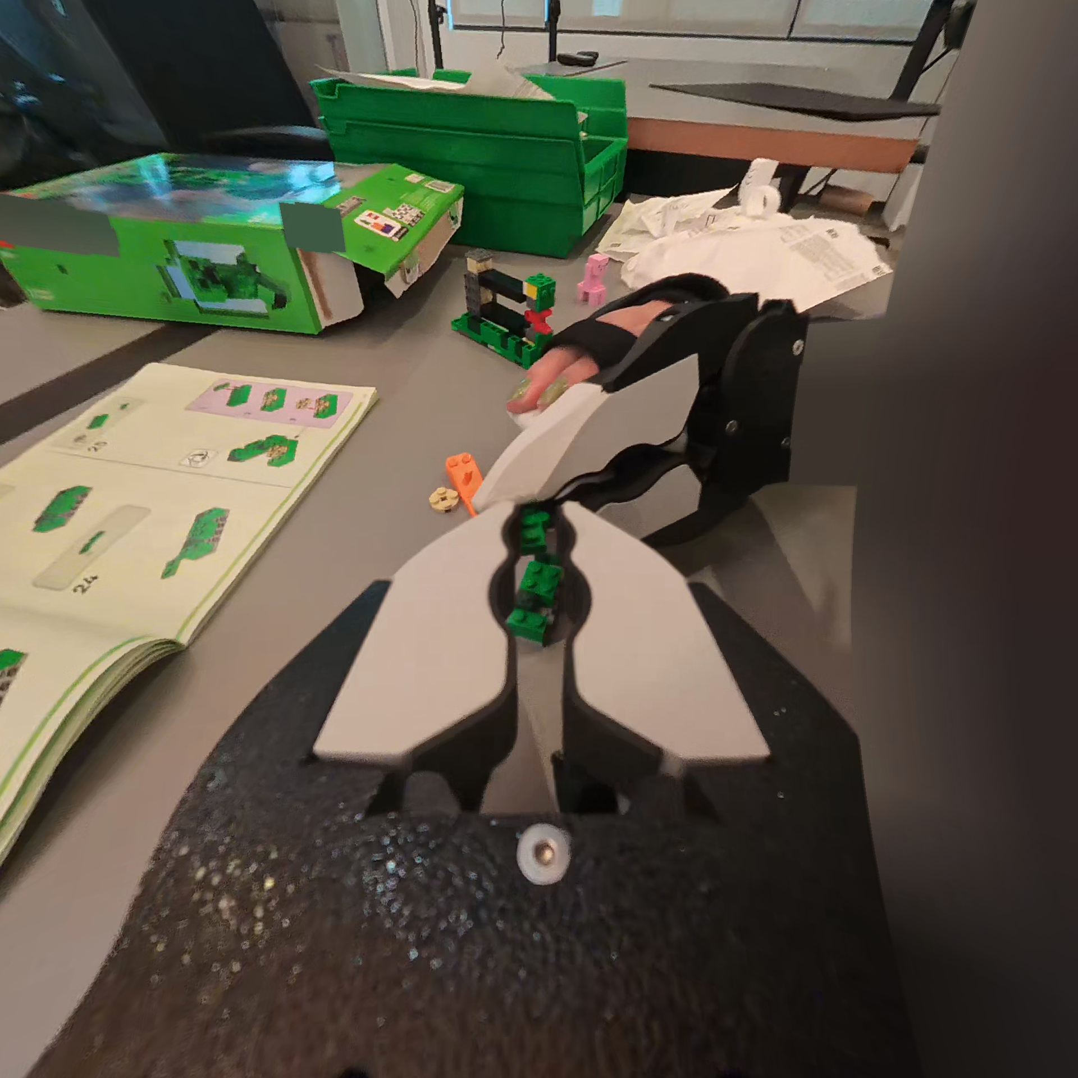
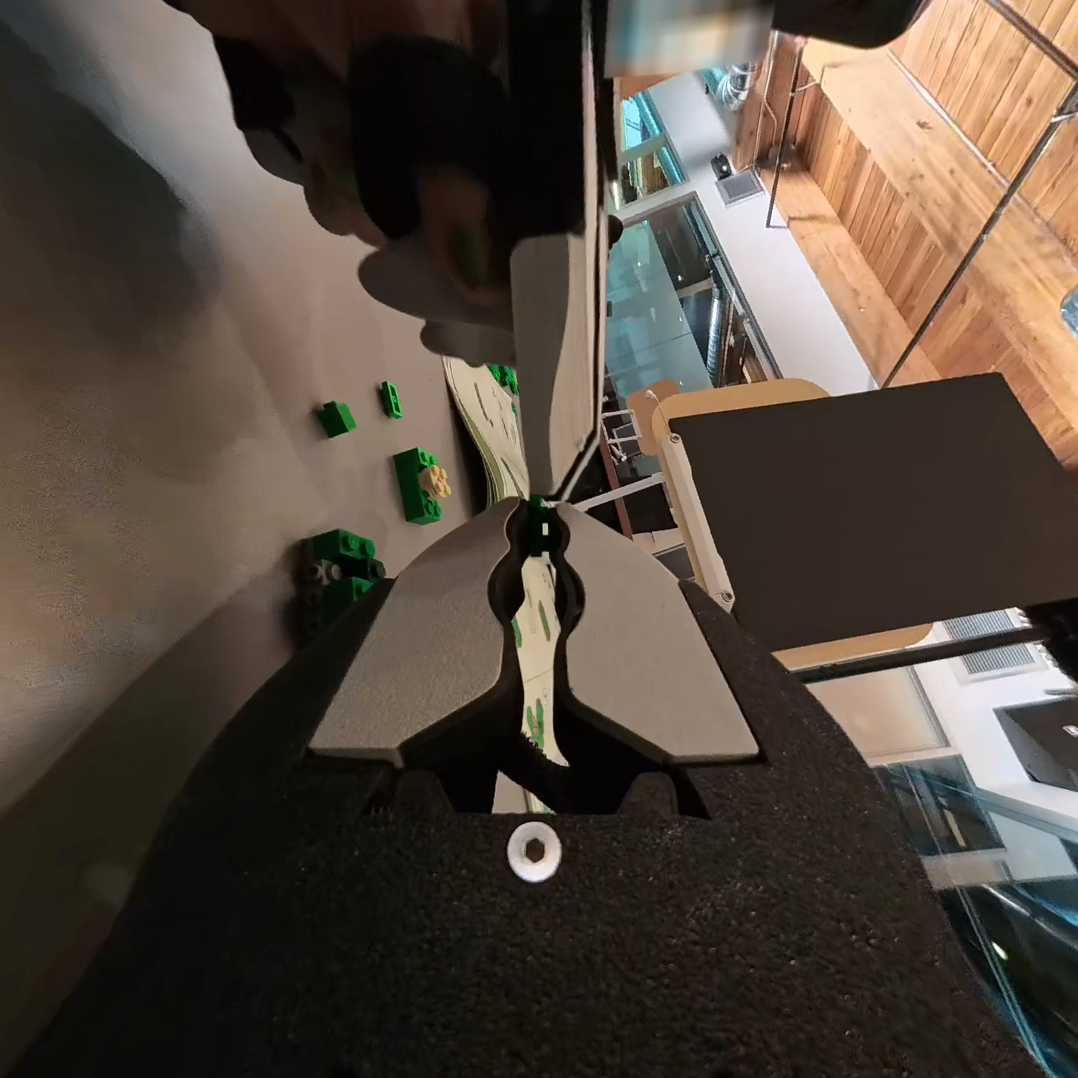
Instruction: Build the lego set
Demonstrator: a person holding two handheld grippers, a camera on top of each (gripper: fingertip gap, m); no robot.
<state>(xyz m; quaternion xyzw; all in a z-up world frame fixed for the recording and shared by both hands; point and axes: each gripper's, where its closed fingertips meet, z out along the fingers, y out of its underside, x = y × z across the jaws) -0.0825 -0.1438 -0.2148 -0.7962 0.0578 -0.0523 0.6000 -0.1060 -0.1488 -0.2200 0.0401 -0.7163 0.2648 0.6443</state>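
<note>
Left gripper (image 1: 536,513) is pinched tip-to-tip with the right gripper (image 2: 539,513), both clamped on one small green brick piece (image 2: 538,528) held above the grey table (image 1: 361,630). Light, rigid, slick plastic, likely to twist or pop free; best nipped on flat side walls. Right gripper is rolled sideways, crossing the left's tips.

Work surface: grey table (image 1: 361,373), matte, evenly lit. Behind it, a second desk (image 1: 758,140) with a wood-coloured edge carries a flat black panel (image 1: 799,96). A black chair back (image 1: 192,64) stands at upper left. Bright windows (image 1: 671,14) run along the far wall. Right wrist view, rolled sideways: wood-plank panelling (image 2: 933,175), glass partitions (image 2: 659,303), white wall band (image 2: 776,280).
</note>
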